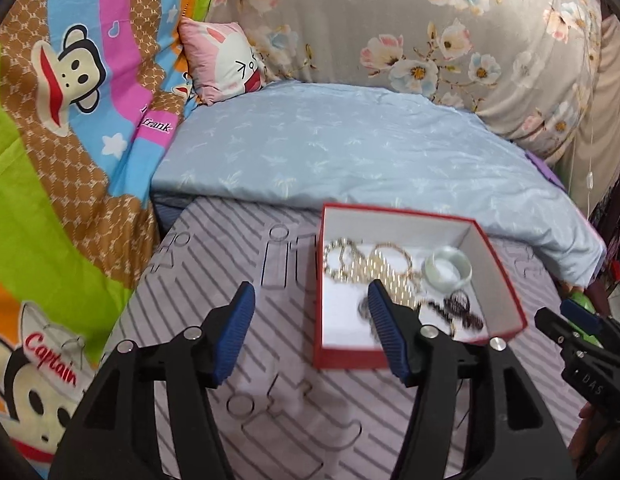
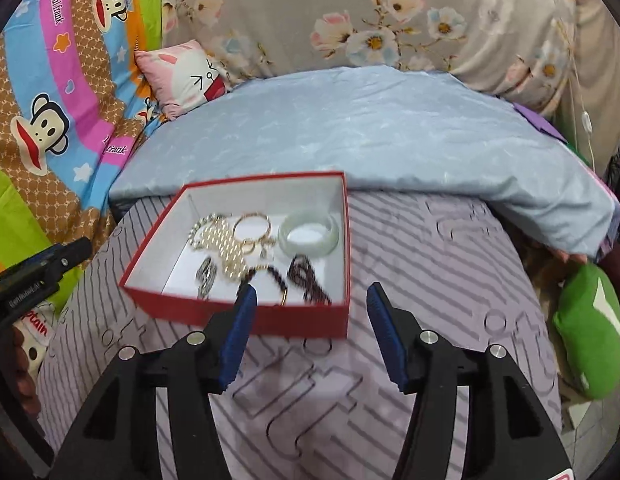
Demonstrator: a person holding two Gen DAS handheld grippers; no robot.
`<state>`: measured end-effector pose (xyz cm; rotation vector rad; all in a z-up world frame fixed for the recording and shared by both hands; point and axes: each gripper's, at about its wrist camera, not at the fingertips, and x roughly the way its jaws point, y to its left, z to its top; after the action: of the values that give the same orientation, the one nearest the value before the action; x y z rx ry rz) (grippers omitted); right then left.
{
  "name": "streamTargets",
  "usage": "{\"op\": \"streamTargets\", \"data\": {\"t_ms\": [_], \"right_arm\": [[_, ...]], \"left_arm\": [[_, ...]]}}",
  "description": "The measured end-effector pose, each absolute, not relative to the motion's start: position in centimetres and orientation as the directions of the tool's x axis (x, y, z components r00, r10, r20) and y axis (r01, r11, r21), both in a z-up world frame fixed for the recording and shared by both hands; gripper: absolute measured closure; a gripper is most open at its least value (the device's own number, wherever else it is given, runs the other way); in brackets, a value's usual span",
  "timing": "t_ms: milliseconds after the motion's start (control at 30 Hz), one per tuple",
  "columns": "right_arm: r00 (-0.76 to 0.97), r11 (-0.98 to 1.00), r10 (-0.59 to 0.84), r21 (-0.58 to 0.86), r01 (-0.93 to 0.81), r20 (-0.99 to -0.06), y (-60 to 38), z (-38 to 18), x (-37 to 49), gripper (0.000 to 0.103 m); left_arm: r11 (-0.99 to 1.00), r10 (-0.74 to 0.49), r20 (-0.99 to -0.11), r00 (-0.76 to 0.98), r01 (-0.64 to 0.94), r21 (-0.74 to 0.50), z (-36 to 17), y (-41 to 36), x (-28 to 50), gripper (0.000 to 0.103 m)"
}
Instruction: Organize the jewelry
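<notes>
While jewelry (image 2: 246, 248) lies in red box (image 2: 246, 316), left claw (image 1: 310, 300) and right claw (image 2: 310, 300) spread, empty.

The right gripper (image 2: 310, 308) fills the lower frame, jaws apart with nothing between them. Left of centre, a red box (image 2: 238, 316) on the striped sheet (image 2: 430, 280) holds a pearl bracelet (image 2: 224, 246), gold bangle (image 2: 252, 227) and jade bangle (image 2: 309, 234).

The box (image 2: 246, 316) sits on the bed (image 2: 410, 280), before a folded quilt (image 2: 370, 136). In it a bangle (image 2: 309, 234) lies at the far right, bracelets (image 2: 252, 227) and pearls (image 2: 226, 246) to its left, beads (image 2: 306, 276) nearer. A pillow (image 2: 182, 76) lies behind the quilt, at left.
</notes>
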<state>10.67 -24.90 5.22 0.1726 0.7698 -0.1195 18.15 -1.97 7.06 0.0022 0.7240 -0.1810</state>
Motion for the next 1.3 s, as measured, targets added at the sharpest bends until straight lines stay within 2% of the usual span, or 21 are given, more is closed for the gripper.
{"op": "streamTargets", "data": {"t_ms": [267, 367, 567, 633, 867, 1300], "right_arm": [[0.700, 0.976, -0.056, 0.110, 0.190, -0.712, -22.8, 4.3, 8.8, 0.046], [0.709, 0.975, -0.076, 0.095, 0.199, -0.702, -22.4, 4.6, 8.9, 0.039], [0.721, 0.968, -0.114, 0.086, 0.234, -0.683, -22.6, 4.7, 9.7, 0.026], [0.718, 0.969, -0.127, 0.069, 0.238, -0.685, -22.5, 4.6, 10.0, 0.025], [0.707, 0.965, -0.149, 0.054, 0.257, -0.691, -22.7, 4.5, 10.8, 0.024], [0.703, 0.960, -0.160, 0.056, 0.274, -0.693, -22.6, 4.2, 10.7, 0.022]], "left_arm": [[0.985, -0.131, -0.702, 0.700, 0.169, -0.015, 4.5, -4.5, 15.6, 0.046], [0.985, -0.135, -0.714, 0.687, 0.170, -0.023, 4.2, -5.4, 15.6, 0.046], [0.987, -0.112, -0.718, 0.687, 0.164, 0.003, 4.0, -6.6, 16.1, 0.027], [0.987, -0.110, -0.718, 0.687, 0.160, 0.003, 4.0, -6.9, 16.3, 0.026], [0.992, -0.084, -0.720, 0.689, 0.124, 0.002, 4.0, -6.9, 17.2, 0.018], [0.994, -0.056, -0.711, 0.701, 0.106, 0.026, 4.0, -6.8, 17.0, 0.015]]}}
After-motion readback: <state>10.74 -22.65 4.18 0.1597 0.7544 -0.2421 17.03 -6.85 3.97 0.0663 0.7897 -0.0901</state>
